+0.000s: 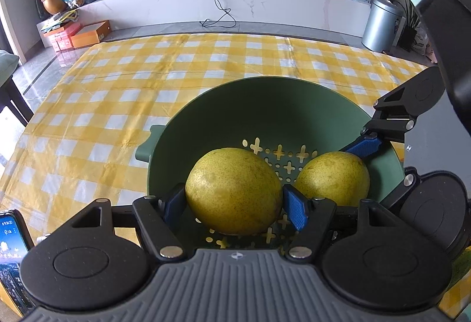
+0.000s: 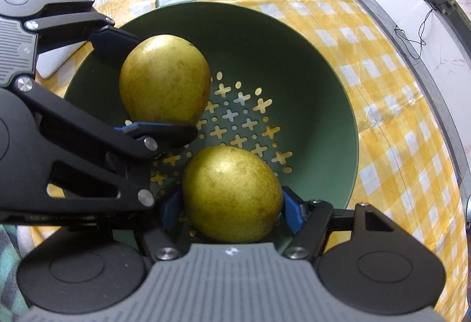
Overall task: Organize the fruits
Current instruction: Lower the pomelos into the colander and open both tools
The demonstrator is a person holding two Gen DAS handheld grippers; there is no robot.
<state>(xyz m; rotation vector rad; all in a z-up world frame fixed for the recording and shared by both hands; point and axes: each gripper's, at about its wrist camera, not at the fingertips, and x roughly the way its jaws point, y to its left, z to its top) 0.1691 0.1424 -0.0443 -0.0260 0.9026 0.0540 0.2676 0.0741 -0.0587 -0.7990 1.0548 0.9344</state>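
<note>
**2 pears, 2 grippers, 1 colander**

Yellow checked cloth [image 1: 117, 104] covers the table; a phone [image 1: 13, 260] lies at its near-left edge. Green colander [image 1: 265, 104] holds both yellow-green, speckled pears. Left gripper [image 1: 235, 204] grasps the left pear [image 1: 232, 192]; right gripper [image 2: 232, 213] grasps the right pear [image 2: 232, 195]. The 2 grippers crowd each other inside the bowl

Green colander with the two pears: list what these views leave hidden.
- Green colander: near rim covered by the left gripper in the left wrist view.
- Left pear: underside hidden by its own bulk, so resting or lifted is unclear.
- Right pear: underside and pad contact hidden behind the right gripper in the right wrist view.
- Phone: cut off by the frame edge.
</note>
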